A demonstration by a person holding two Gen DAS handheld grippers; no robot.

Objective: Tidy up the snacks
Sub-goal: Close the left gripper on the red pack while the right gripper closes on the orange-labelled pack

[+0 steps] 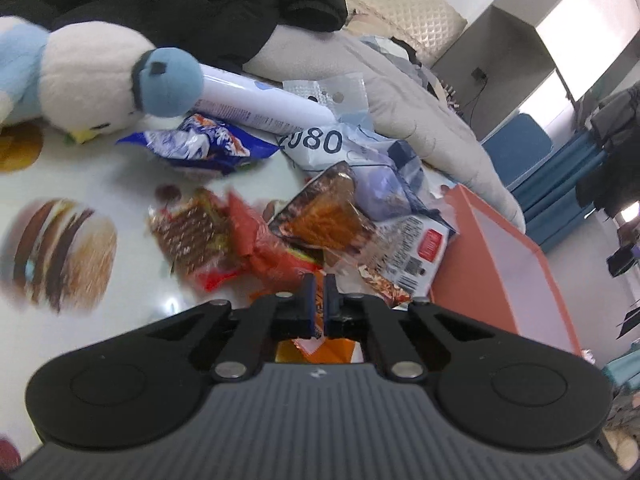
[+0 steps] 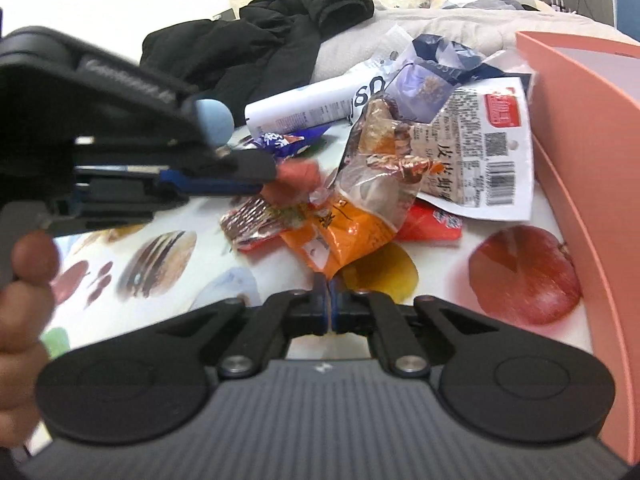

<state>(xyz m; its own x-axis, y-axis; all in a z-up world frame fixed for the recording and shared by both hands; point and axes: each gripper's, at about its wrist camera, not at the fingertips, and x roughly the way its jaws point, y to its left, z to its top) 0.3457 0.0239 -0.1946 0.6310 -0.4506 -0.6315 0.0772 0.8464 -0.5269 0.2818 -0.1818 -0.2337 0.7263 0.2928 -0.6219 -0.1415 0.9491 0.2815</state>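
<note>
Most of the snacks sit in one loose heap on the counter (image 2: 420,320), just beside the orange box (image 2: 580,168), so I judge the sorting barely begun. From either wrist view I cannot see inside that box, so I cannot say whether anything has gone in.

Right beside the box wall lies the white packet with the barcode (image 2: 492,152). Against it, on the side away from the box, leans a clear packet of brown snacks (image 2: 384,168), and under both are the orange packet (image 2: 344,236), a red packet (image 2: 432,222) and a red-and-brown wrapper (image 2: 248,224). Farther from the box are a blue wrapper (image 1: 200,144), a white tube (image 1: 260,104) and a plush toy (image 1: 92,80).

My right claw (image 2: 330,304) has its jaws pinched almost together on the near corner of the orange packet. My left claw (image 1: 319,304) is also nearly closed, with orange wrapper showing between its jaws; it looks like a grip on that same packet, though I cannot be certain.

Everything in the heap is still to be moved.
</note>
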